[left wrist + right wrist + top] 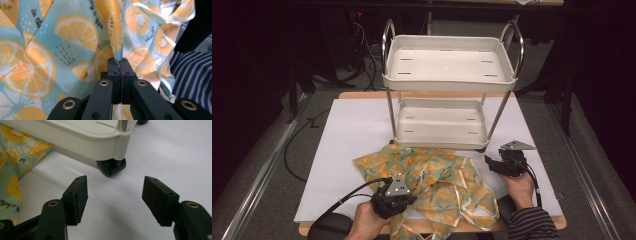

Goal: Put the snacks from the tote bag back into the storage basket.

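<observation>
Cloth (432,182) printed with orange slices lies crumpled on the white table (342,150) before a two-shelf cart (449,75), its near fold pinched in the left gripper (121,65) while the right gripper (115,195) waits spread and empty; lifting and spreading likely follows.

The left gripper (408,194) has its fingers (115,68) pressed together; the right gripper (115,195) holds them spread wide.

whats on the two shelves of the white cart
Nothing lies on the top tray of the white two-shelf plastic cart; it shows bare with slots. The lower shelf looks bare too, though the top tray hides its back edge.
</observation>
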The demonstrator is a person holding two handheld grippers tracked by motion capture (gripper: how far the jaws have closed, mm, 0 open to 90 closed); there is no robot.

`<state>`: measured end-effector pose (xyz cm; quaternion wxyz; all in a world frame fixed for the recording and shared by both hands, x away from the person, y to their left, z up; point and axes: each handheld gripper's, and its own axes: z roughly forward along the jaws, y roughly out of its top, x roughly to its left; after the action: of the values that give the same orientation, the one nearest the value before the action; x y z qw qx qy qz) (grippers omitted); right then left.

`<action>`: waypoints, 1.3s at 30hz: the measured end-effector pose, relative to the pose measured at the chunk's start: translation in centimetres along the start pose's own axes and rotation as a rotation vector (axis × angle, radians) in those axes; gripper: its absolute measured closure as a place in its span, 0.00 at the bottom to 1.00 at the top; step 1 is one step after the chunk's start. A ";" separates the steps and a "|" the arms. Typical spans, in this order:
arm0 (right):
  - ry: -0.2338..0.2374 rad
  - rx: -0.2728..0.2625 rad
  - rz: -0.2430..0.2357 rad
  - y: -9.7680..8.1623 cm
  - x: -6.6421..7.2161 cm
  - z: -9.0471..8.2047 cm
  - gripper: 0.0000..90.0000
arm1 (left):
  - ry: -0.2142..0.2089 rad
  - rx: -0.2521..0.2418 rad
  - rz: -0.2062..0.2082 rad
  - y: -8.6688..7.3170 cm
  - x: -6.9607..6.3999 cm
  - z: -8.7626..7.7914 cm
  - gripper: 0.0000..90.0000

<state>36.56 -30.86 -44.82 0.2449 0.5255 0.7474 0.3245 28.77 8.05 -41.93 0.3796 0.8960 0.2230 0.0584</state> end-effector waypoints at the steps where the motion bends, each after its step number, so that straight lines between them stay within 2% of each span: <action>1: 0.008 0.001 -0.001 0.0 0.0 0.0 0.44 | -0.003 -0.007 0.002 0.0 0.0 -0.1 1.00; 5: 0.026 0.002 -0.042 0.1 0.4 -0.3 0.45 | -0.002 -0.026 -0.003 0.1 0.1 -0.5 1.00; 8: 0.029 0.010 -0.056 0.1 0.6 -0.4 0.46 | -0.007 -0.068 -0.013 0.4 0.7 -1.2 1.00; 12: 0.025 0.002 -0.063 0.2 0.7 -0.6 0.46 | 0.002 -0.084 -0.021 0.4 1.0 -1.7 1.00; 16: 0.048 -0.031 -0.078 0.4 0.9 -1.0 0.47 | 0.003 -0.107 -0.031 0.4 1.3 -2.2 1.00; 17: 0.070 -0.070 -0.098 0.5 1.2 -1.4 0.48 | 0.005 -0.111 -0.039 0.5 1.5 -2.3 1.00; 19: 0.084 -0.092 -0.123 0.5 1.5 -1.6 0.49 | 0.005 -0.125 -0.050 0.7 1.6 -2.4 1.00; 21: 0.088 -0.082 -0.140 0.5 1.6 -1.5 0.50 | 0.004 -0.138 -0.059 0.9 1.9 -2.5 1.00; 27: 0.099 -0.071 -0.126 0.6 1.4 -1.2 0.52 | 0.014 -0.151 -0.082 1.1 2.8 -2.6 1.00; 30: 0.091 -0.082 -0.127 0.6 1.4 -1.2 0.48 | 0.018 -0.157 -0.095 1.3 3.2 -2.5 1.00; 31: 0.092 -0.086 -0.137 0.7 1.4 -1.2 0.47 | 0.020 -0.157 -0.096 1.3 3.2 -2.5 1.00; 34: 0.085 -0.044 -0.166 0.6 1.5 -0.9 0.45 | 0.025 -0.166 -0.094 1.5 3.4 -2.6 1.00; 36: 0.084 -0.036 -0.176 0.7 1.5 -0.8 0.45 | 0.030 -0.168 -0.093 1.6 3.5 -2.7 1.00; 38: 0.087 -0.041 -0.172 0.7 1.5 -0.9 0.45 | 0.036 -0.174 -0.095 1.7 3.7 -2.9 1.00; 39: 0.101 -0.064 -0.162 0.9 1.7 -1.2 0.46 | 0.041 -0.182 -0.101 1.7 3.9 -3.1 1.00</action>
<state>35.69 -29.33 -43.38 0.2490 0.4385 0.7880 0.3533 31.98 10.72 -38.81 0.4572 0.8441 0.2692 0.0776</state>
